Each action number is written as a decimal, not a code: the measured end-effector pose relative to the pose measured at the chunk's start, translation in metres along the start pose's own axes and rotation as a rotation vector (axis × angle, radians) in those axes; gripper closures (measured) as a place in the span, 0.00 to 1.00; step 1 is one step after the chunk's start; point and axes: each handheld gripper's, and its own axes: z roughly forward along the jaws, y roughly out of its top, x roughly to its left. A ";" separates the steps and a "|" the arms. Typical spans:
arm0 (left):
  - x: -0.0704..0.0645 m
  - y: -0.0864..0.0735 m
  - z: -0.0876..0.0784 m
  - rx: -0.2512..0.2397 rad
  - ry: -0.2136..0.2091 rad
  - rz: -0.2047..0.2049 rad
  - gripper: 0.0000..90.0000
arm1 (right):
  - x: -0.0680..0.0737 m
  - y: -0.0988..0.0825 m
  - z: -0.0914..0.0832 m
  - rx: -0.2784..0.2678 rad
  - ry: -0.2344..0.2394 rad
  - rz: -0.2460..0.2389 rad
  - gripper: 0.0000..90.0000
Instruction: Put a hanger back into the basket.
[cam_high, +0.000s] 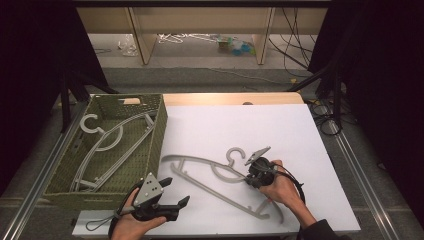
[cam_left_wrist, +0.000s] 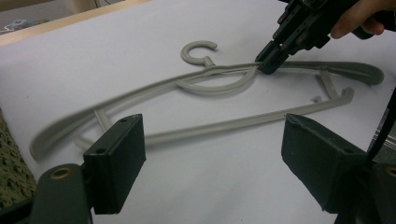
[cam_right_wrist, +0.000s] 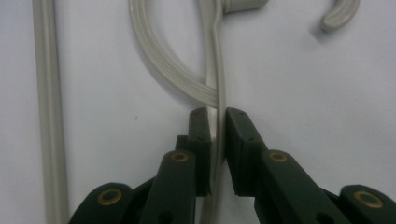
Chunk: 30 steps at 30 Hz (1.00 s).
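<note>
White sheeting covers the table (cam_high: 280, 130), which sits in a dim room with dark drapes at both edges of the high view and pale wooden legs and loose cables on the floor along the top. On that sheet, in the lower middle of the high view, lies a grey plastic clothes hanger (cam_high: 210, 172), flat, its hook pointing toward the top of the frame and its long bar running down to the lower right. The right gripper (cam_high: 254, 172), black with a grey three-cornered plate on top, is held by the person's right hand (cam_high: 282, 190) at the lower right and is clamped on the hanger's upper arm just beside the neck below the hook; in the right gripper view the two jaws stand narrow with the thin grey arm pinched between them. The left gripper (cam_high: 175, 192), at the bottom left of centre, rests apart from the hanger with its jaws spread wide and nothing between them; the left gripper view looks across the sheet at the hanger. At the left of the high view a green woven basket (cam_high: 157, 135) holds a second grey hanger (cam_high: 107, 142), lying flat inside it.
</note>
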 end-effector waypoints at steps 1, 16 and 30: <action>0.000 0.000 0.000 0.001 0.001 0.003 0.24 | 0.000 -0.001 -0.001 0.009 0.005 -0.007 0.90; 0.002 0.001 0.007 0.013 -0.007 0.002 0.24 | 0.000 -0.012 -0.009 0.060 0.030 -0.008 0.89; 0.002 0.028 0.060 0.143 -0.030 0.145 0.31 | 0.003 -0.012 -0.029 0.046 -0.010 -0.167 0.91</action>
